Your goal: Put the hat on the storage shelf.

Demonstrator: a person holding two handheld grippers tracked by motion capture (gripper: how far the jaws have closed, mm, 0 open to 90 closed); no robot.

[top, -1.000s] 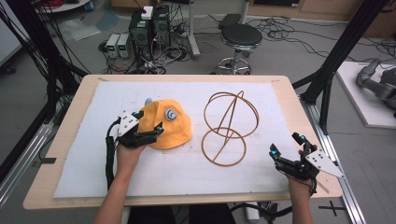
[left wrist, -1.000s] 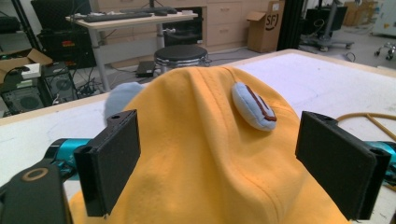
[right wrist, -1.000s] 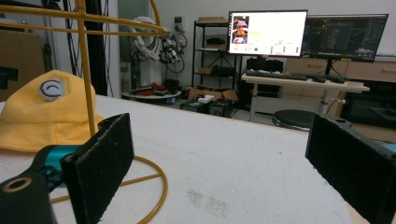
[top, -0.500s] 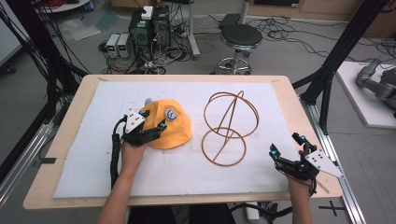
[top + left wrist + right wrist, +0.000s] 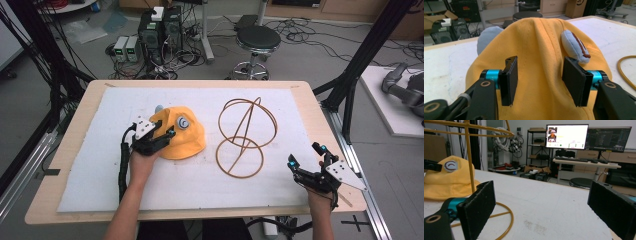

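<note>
Left tool (image 5: pixel 537 82) jaws closing, astride yellow hat (image 5: pixel 536 45)

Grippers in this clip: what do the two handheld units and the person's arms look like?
Both are black. The left gripper carries a pale grey three-cornered plate and trails a thick black cable along the bare forearm. The right gripper has the same plate and teal accents near its tips. Up close, the flat black rectangular pads sit on teal joints. No sleeves visible.
</note>
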